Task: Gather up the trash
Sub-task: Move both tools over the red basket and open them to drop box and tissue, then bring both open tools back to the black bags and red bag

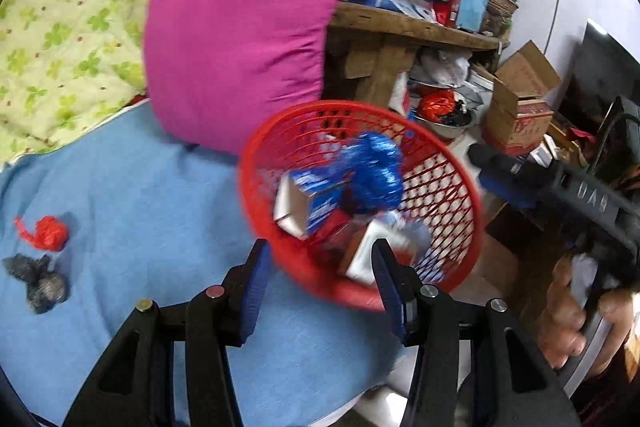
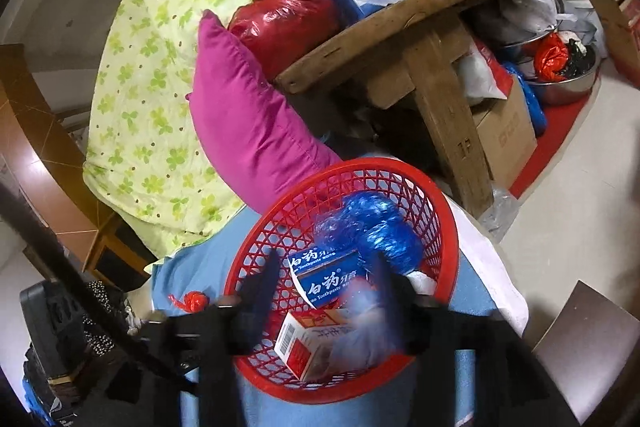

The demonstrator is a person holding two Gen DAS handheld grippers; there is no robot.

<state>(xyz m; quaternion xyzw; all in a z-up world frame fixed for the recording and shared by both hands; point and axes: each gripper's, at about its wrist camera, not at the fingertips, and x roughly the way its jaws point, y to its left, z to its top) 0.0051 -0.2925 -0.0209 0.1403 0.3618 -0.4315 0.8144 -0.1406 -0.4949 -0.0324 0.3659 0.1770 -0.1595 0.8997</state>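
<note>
Trash lay partly gathered in a red mesh basket on the blue sheet: a crumpled blue bag, a blue toothpaste box and a white-and-red carton. Two wads remained loose on the sheet, well apart from the basket: a red one and a grey one. Left gripper straddled the basket's near rim, jaws parted, gripping nothing. Right gripper, blurred, stood over the basket with jaws apart and nothing visibly clamped. A magenta pillow leaned behind the basket, beside a cluttered wooden bench.
</note>
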